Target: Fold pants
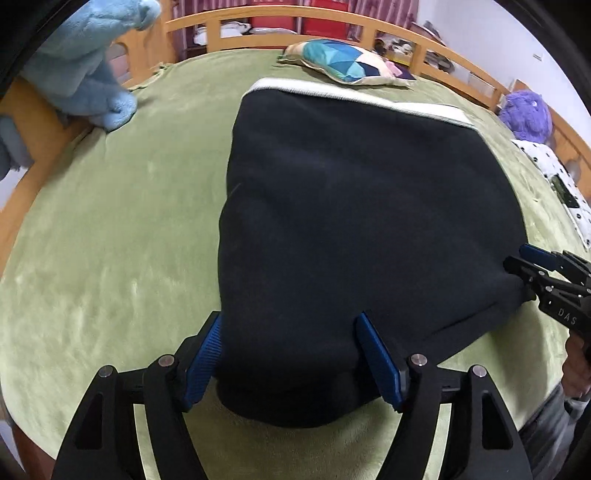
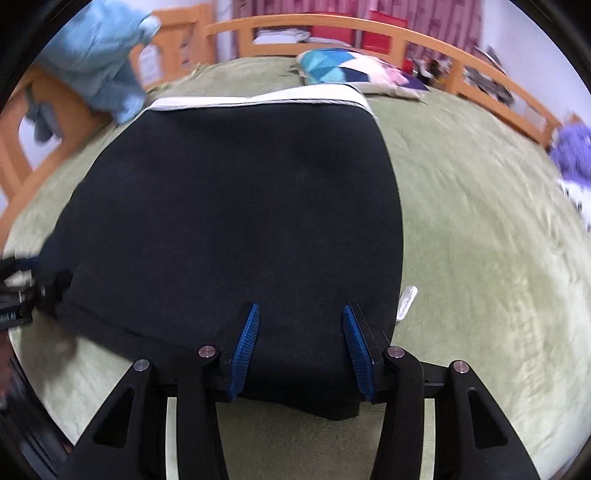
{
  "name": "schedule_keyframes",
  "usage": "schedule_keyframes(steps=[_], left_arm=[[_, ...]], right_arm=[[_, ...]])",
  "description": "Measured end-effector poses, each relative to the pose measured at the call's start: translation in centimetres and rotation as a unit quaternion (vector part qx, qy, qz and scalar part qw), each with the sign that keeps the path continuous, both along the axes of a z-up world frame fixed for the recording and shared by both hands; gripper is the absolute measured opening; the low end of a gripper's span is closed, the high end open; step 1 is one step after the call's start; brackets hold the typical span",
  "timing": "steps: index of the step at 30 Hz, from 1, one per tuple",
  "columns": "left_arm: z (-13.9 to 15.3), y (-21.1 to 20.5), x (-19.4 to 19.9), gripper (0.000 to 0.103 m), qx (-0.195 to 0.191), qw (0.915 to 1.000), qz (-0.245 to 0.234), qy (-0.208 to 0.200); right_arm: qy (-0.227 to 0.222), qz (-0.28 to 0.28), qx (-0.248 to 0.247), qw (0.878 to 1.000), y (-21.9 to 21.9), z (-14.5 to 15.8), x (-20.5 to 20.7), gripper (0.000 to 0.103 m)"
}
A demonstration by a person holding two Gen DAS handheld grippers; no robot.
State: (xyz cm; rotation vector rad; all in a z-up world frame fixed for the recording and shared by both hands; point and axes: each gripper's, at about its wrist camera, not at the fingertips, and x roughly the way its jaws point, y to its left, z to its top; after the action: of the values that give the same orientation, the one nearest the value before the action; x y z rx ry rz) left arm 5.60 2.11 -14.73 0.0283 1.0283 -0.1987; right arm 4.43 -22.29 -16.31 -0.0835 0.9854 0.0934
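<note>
A: What lies left of the pants?

B: A light-blue plush blanket [image 1: 85, 62] hangs over the orange wooden bed rail [image 1: 295, 16], left of and well apart from the dark navy fleece pants [image 1: 351, 221]. The pants lie flat on the green plush bedspread [image 1: 110, 240], their pale grey waistband [image 1: 354, 96] at the far end.

A: And the left gripper [image 1: 291, 354]?

B: Its blue ribbed pads [image 1: 205, 354] stand spread, one on each side of the near left corner of the pants; the cloth bulges between them but is not pinched.

A: Beyond the pants?

B: A cushion with turquoise and navy triangles [image 1: 347, 62] rests just past the waistband.

A: The right gripper [image 2: 301, 350]?

B: In its own blurred view, its pads are parted too, with the near right edge of the pants between them, unpinched. A small white tag [image 2: 406, 301] pokes out just right of the pants.

A: Any writing?

B: The left view shows "DAS" in pale letters on the right gripper's black body. Farther right sits a purple furry toy [image 1: 526, 114].
</note>
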Motion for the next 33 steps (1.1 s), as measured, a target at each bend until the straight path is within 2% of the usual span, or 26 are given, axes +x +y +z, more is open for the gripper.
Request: schedule_keyframes(steps=[2, 4, 7, 10, 15, 17, 19, 21, 23, 27, 31, 33], left_arm=[[1.5, 0.8, 1.1, 0.071, -0.023, 0.9997, 0.003, -0.004], [2.8, 1.1, 2.4, 0.071, -0.025, 0.9995, 0.008, -0.019], [4.4, 0.9, 5.1, 0.072, -0.019, 0.9988, 0.01, -0.043], [5.0, 0.3, 8.1, 0.072, -0.031, 0.9984, 0.005, -0.048], [4.4, -2.0, 12.9, 0.072, -0.037, 0.9976, -0.016, -0.057], [3.3, -2.6, 14.9, 0.072, -0.037, 0.9983, -0.017, -0.043], [1.5, -3.1, 16.5, 0.071, -0.021, 0.9994, -0.009, -0.026], [0.3, -3.2, 17.0, 0.071, -0.013, 0.9998, -0.003, -0.012], [0.1, -3.2, 17.4, 0.071, -0.015, 0.9998, 0.001, -0.009], [1.2, -3.0, 15.5, 0.071, -0.006, 0.9999, 0.004, -0.013], [2.2, -2.2, 11.8, 0.072, -0.014, 0.9999, -0.001, -0.008], [2.4, -2.0, 9.6, 0.072, -0.014, 0.9999, -0.007, -0.006]], right_arm=[[-0.006, -0.003, 0.027, 1.0, -1.1, 1.8, 0.2, 0.045], [-0.027, -0.012, 0.052, 0.998, -2.4, 3.6, 0.8, 0.045], [-0.059, -0.03, 0.046, 0.997, -3.7, 5.7, 3.2, 0.045], [-0.07, -0.044, 0.054, 0.995, -4.4, 6.4, 6.9, 0.045], [-0.077, -0.027, 0.086, 0.993, -4.4, 5.5, 12.4, 0.042], [-0.067, -0.025, 0.09, 0.993, -4.2, 3.8, 14.0, 0.04], [-0.056, -0.04, 0.067, 0.995, -4.3, 1.9, 15.5, 0.04], [-0.041, -0.055, 0.083, 0.994, -5.1, 0.4, 16.4, 0.04], [-0.033, -0.075, 0.113, 0.99, -6.1, -0.4, 17.2, 0.042], [-0.037, -0.073, 0.1, 0.992, -5.7, 0.4, 16.7, 0.042], [-0.037, -0.084, 0.12, 0.989, -6.3, 2.1, 13.7, 0.042], [-0.037, -0.076, 0.12, 0.989, -6.2, 2.7, 10.9, 0.042]])
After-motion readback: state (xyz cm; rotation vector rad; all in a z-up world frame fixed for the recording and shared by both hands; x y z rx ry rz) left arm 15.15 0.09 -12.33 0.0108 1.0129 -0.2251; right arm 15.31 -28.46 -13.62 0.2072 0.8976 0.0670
